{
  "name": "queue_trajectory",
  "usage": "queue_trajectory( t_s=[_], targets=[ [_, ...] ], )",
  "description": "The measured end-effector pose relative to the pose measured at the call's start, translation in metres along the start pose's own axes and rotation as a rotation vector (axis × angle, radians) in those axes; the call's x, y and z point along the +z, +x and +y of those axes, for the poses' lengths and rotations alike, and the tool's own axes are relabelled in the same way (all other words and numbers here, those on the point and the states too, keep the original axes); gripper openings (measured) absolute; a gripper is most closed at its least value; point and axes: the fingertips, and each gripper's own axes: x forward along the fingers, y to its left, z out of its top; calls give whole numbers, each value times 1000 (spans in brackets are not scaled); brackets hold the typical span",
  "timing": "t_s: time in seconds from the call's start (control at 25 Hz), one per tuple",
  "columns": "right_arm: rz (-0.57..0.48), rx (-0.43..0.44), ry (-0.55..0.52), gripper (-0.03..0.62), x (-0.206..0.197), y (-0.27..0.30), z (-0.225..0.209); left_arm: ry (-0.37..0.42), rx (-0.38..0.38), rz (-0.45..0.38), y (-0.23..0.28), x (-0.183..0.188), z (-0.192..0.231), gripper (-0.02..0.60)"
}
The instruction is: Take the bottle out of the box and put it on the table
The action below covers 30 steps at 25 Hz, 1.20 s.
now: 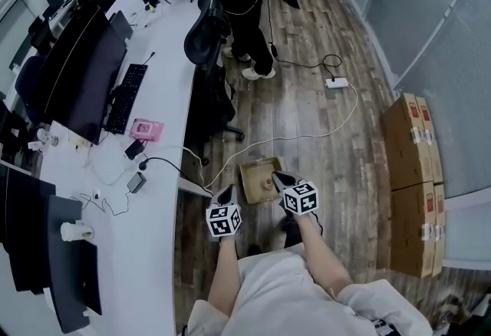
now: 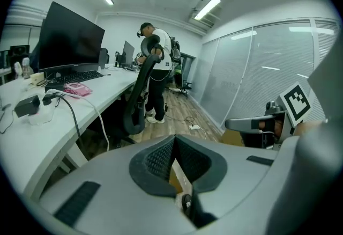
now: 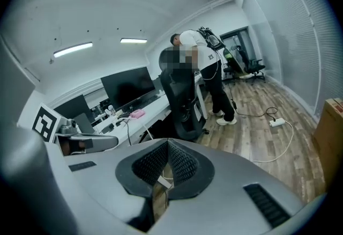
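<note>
Now left tongs (image 1: 227,194) and right tongs (image 1: 282,180), both closed with nothing between, flank the box's (image 1: 252,172) near edge; bottle (image 1: 268,183) inside, wood floor (image 1: 307,97) stretching beyond.

Reaching forward and down with both bare forearms, left forearm (image 1: 222,273) nearly straight ahead, right forearm (image 1: 326,254) angled in from the right. Holding the left gripper (image 1: 228,192) with jaws pressed together tip to tip, nothing between them, pointed away and somewhat down. Holding the right gripper (image 1: 281,179) likewise closed and empty, tilted down, slightly farther out than the left. Carrying both side by side, close but apart, marker cubes (image 1: 223,220) facing up, tips leaning slightly toward each other
</note>
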Motion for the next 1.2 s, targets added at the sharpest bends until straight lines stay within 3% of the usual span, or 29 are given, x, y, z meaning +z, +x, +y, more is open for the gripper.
queue_trajectory(
  t_s=[0.2, 0.36, 0.72, 0.92, 1.08, 1.2],
  targets=[
    [20, 58, -33, 38, 30, 21, -40, -36, 55, 3, 35, 16, -11, 14],
    [97, 113, -97, 38, 35, 34, -72, -62, 82, 15, 64, 23, -22, 14],
    [295, 232, -229, 38, 8, 76, -124, -108, 161, 54, 117, 1, -15, 14],
    [391, 310, -308, 38, -27, 107, -113, -146, 238, 63, 113, -30, 12, 14],
    [428, 278, -366, 38, -53, 132, -127, -267, 260, 31, 124, -59, 20, 14],
    [424, 190, -249, 38, -85, 154, -134, -324, 259, 22, 129, -87, 30, 14]
  ],
)
